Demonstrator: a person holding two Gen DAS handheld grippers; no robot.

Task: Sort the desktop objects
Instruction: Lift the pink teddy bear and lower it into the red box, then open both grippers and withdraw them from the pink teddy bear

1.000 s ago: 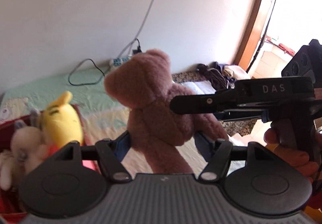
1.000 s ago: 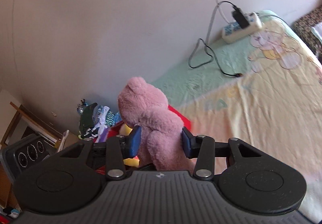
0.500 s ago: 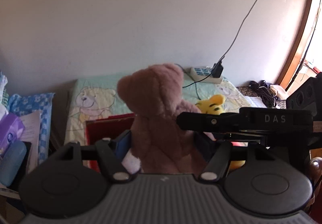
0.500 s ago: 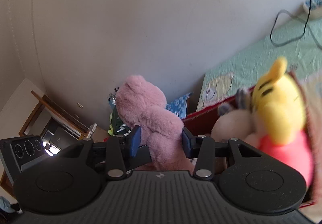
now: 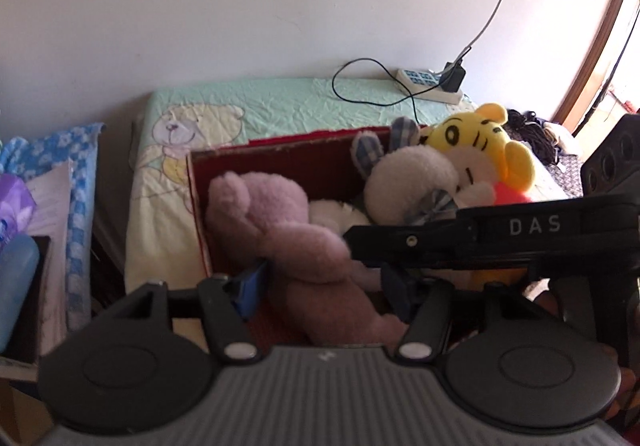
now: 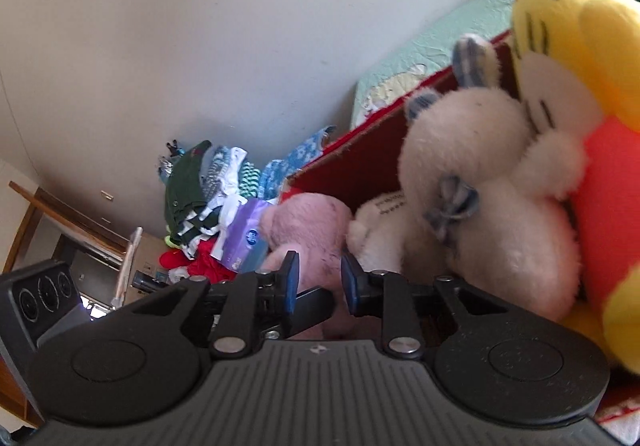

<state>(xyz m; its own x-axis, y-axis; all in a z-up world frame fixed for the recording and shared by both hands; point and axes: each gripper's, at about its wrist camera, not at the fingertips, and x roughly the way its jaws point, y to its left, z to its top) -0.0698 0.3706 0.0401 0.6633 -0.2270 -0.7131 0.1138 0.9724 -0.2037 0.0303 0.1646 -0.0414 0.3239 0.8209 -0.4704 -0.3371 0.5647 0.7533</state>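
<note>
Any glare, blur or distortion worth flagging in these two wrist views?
Left wrist: blown-out daylight at the doorway, the pink teddy bear slightly soft, fisheye bending of the edges. Right wrist: the yellow tiger plush close and soft, the walls curved, no glare.

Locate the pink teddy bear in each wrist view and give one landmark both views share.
Left wrist view: the pink teddy bear lies centre-frame in the red box, its legs between the fingers of the left gripper.
Right wrist view: the bear sits low and centre, just beyond the right gripper, mostly hidden.
Shared landmark: the yellow tiger plush, right of the bear in both views.
</note>
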